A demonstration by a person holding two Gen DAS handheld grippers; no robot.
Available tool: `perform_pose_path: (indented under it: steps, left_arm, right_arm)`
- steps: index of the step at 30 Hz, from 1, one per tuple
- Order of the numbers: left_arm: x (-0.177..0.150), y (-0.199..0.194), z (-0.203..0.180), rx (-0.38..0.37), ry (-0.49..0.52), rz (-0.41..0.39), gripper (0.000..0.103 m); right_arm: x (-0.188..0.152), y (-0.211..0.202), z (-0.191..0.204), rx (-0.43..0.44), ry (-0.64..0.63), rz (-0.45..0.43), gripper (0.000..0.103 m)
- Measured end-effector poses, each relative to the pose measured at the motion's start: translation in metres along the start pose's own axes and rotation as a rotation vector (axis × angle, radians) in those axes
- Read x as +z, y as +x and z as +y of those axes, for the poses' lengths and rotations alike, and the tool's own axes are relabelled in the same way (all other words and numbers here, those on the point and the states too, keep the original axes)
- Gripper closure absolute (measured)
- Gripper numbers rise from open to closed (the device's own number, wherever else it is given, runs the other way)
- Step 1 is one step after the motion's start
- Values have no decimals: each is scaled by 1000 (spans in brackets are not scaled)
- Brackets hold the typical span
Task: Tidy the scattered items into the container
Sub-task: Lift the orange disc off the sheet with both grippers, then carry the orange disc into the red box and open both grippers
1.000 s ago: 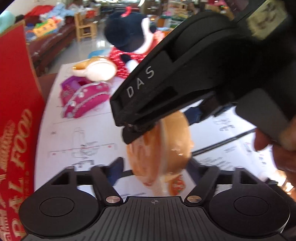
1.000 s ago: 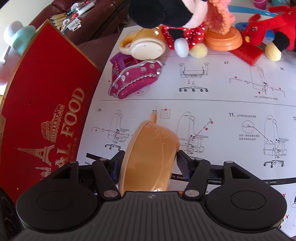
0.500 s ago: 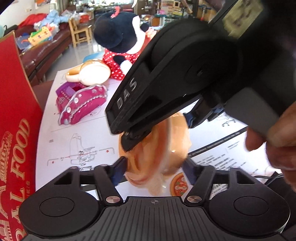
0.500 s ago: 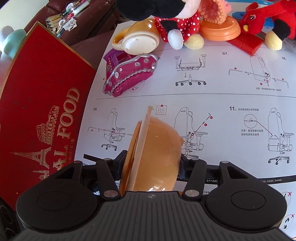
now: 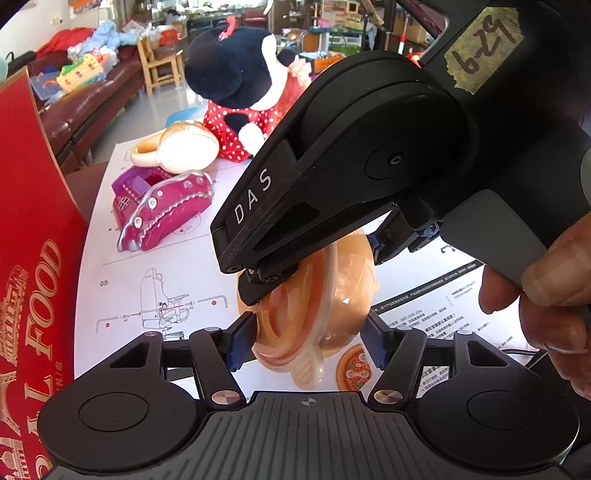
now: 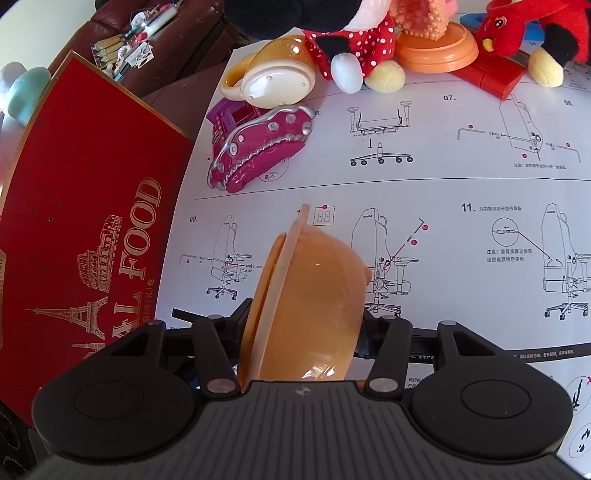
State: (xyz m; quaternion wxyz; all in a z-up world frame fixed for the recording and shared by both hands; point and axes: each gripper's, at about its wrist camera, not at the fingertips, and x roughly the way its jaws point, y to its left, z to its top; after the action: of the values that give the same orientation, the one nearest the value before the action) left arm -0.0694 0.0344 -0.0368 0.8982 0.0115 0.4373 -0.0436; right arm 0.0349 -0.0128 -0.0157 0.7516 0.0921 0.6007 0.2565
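Observation:
An orange plastic bowl hangs on edge above the paper sheet, held from both sides. My right gripper comes down on it from above, its jaws closing with the bowl between them and the pads against its rim and base. In the left wrist view the right gripper fills the upper right. My left gripper grips the same bowl lower down, both blue pads touching it. The red box lid marked FOOD stands at the left.
On the sheet behind lie a magenta toy car, an orange cup with a cream base, a black-and-red mouse plush, an orange stand and a red plush. A hand holds the right gripper's handle.
The left jaws have narrowed until the pads meet the bowl. The right jaws have drawn in a little, and the bowl has turned slightly in the right wrist view.

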Motion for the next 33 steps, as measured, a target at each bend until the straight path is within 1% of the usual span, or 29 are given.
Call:
perform_pose_path:
  steps: [12, 22, 24, 27, 30, 33]
  left_arm:
    - [9, -26, -19, 33, 56, -82, 40]
    - [26, -64, -27, 95, 84, -165, 40]
    - [31, -75, -26, 117, 83, -185, 40]
    - [41, -97, -20, 151, 53, -212, 39]
    - [49, -122, -8, 204, 5, -248, 38]
    - [53, -149, 8, 272, -53, -288, 37]
  right_arm:
    - [-6, -38, 2, 20, -23, -91, 45]
    - [-7, -77, 22, 54, -78, -175, 45]
    - [-5, -87, 33, 64, -102, -198, 45]
    - [-2, -102, 53, 87, -150, -229, 45]
    - [2, -118, 85, 113, -232, -263, 45]
    - [4, -129, 122, 157, -319, -285, 45]
